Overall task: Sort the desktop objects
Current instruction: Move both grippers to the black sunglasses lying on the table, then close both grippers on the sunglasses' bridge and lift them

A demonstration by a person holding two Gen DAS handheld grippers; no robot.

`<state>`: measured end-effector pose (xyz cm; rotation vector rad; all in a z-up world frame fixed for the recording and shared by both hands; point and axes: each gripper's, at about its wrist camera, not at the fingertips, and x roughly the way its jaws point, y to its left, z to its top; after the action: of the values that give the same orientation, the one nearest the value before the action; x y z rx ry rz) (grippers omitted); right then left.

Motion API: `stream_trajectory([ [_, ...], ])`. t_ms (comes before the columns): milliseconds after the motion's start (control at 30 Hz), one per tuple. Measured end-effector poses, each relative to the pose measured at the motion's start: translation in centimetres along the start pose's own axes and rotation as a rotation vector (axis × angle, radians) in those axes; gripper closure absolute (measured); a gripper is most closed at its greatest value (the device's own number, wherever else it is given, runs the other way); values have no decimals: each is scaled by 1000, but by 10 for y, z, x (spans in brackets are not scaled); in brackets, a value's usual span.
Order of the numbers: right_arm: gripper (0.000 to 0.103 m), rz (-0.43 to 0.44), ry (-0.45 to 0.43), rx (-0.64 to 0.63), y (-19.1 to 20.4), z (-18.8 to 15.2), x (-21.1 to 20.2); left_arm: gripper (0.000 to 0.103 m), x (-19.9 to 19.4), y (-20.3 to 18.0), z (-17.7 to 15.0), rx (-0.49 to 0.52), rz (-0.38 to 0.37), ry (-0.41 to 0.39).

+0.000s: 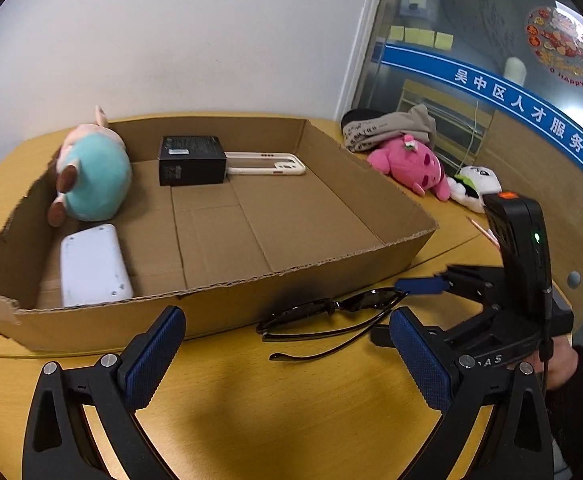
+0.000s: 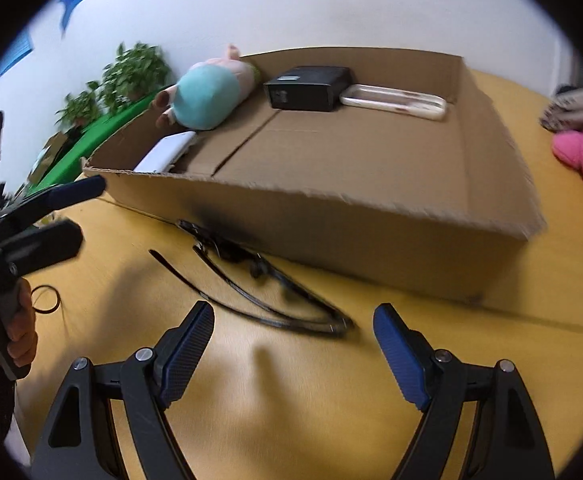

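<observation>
Black sunglasses (image 1: 331, 316) lie unfolded on the yellow table against the front wall of a shallow cardboard box (image 1: 219, 312); they also show in the right wrist view (image 2: 259, 292). My left gripper (image 1: 287, 356) is open, just in front of the sunglasses. My right gripper (image 2: 291, 344) is open, close to the glasses' hinge end; it shows in the left wrist view (image 1: 415, 300) with one pad on each side of the right lens. The box (image 2: 331, 224) holds a teal plush (image 1: 91, 176), a black box (image 1: 191, 160), a white phone case (image 1: 267, 164) and a white device (image 1: 91, 264).
A pink plush (image 1: 411, 164), a white plush (image 1: 475, 184) and grey cloth (image 1: 387, 128) lie on the table right of the box. A pencil (image 1: 483, 232) lies near them. A black hair band (image 2: 45, 300) lies by the left gripper (image 2: 63, 216). Plants (image 2: 123, 76) stand far left.
</observation>
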<state>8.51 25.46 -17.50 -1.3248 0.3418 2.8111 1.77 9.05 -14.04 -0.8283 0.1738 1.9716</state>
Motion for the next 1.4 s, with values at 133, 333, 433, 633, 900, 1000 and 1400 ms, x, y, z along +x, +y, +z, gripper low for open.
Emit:
stream_trajectory([
  [133, 21, 75, 42, -49, 7, 4, 14, 0, 5, 1, -4, 6, 2, 15],
  [333, 21, 201, 86, -99, 43, -18, 3, 0, -4, 17, -13, -88, -31, 50],
  [433, 21, 188, 76, -106, 58, -30, -4, 0, -7, 26, -20, -187, -94, 87],
  [633, 28, 89, 63, -79, 69, -30, 7, 0, 11, 28, -25, -334, -161, 175],
  [900, 75, -17, 25, 19, 84, -51, -7, 16, 47, 21, -28, -426, -171, 285],
  [1000, 75, -52, 4, 38, 96, -62, -13, 27, 50, 16, -31, -413, -158, 287],
  [1400, 77, -121, -12, 9, 126, -76, -17, 57, 50, 12, -34, -398, -135, 310],
])
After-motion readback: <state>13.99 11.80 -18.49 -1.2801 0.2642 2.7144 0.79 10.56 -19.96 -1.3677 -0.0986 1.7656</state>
